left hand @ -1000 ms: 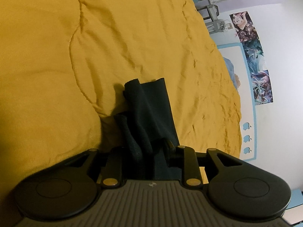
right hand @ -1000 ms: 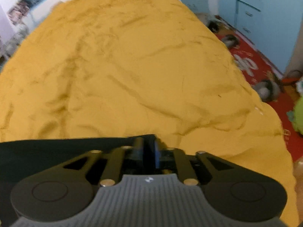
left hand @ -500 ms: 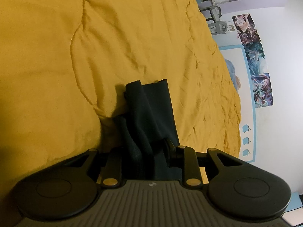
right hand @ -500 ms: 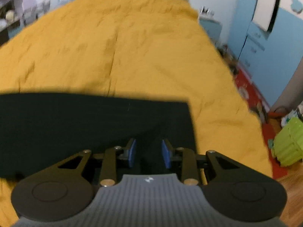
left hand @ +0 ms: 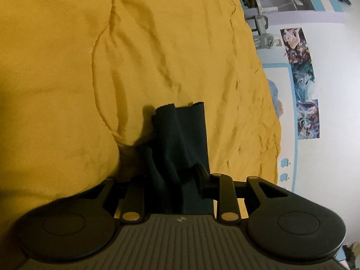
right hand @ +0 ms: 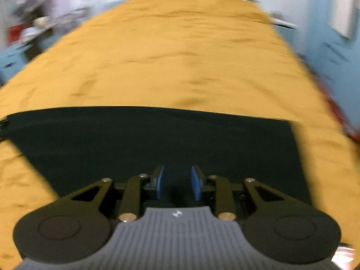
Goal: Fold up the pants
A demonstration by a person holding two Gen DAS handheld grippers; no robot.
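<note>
The dark pants (right hand: 157, 139) lie as a flat wide band across the yellow bedspread (right hand: 180, 56) in the right wrist view. My right gripper (right hand: 177, 183) is open, its blue pads (right hand: 195, 182) apart, hovering over the near part of the pants and holding nothing. In the left wrist view a bunched end of the pants (left hand: 180, 139) runs between the fingers of my left gripper (left hand: 177, 180). Its right finger (left hand: 202, 175) shows beside the cloth; the left finger is hidden by folds, and the grip itself cannot be made out.
The yellow bedspread (left hand: 112, 67) fills most of both views. A white wall with posters (left hand: 301, 78) and shelves lies to the right in the left wrist view. Blue cabinets (right hand: 333, 33) and a red floor mat (right hand: 344, 117) flank the bed's right side.
My right gripper has opened, let go of the pants edge and drawn back over the cloth; its view is blurred by motion. The left gripper has barely moved.
</note>
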